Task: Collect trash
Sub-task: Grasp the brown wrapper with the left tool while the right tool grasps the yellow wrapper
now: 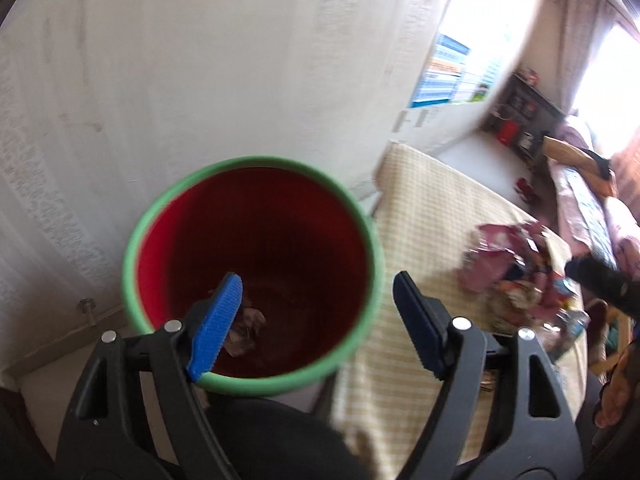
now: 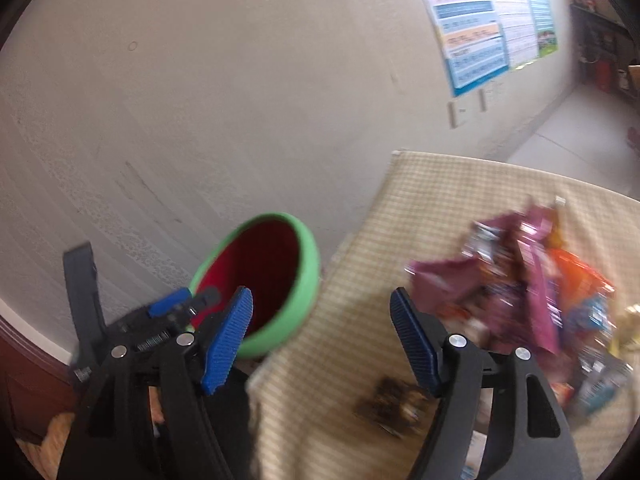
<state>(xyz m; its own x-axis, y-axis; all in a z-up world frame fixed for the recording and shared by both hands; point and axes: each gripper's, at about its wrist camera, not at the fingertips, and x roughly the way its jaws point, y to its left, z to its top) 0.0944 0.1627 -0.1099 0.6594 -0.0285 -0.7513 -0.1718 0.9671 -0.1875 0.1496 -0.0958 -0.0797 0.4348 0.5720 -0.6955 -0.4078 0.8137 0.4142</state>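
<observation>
A red bin with a green rim (image 1: 256,264) stands beside the table; crumpled wrappers (image 1: 244,330) lie at its bottom. My left gripper (image 1: 316,320) is open and empty, held over the bin's mouth. A pile of purple and orange snack wrappers (image 1: 516,268) lies on the checked tablecloth (image 1: 424,220). In the right wrist view my right gripper (image 2: 320,332) is open and empty above the table's near left edge, between the bin (image 2: 260,284) and the wrapper pile (image 2: 528,280). A dark crumpled scrap (image 2: 392,404) lies on the cloth just below it.
A white wall (image 1: 200,60) runs close behind the bin, with posters (image 2: 480,20) on it. A dark shelf (image 1: 520,116) and a bed with pink bedding (image 1: 592,200) are at the far right. The left gripper (image 2: 176,308) shows at the bin's rim in the right wrist view.
</observation>
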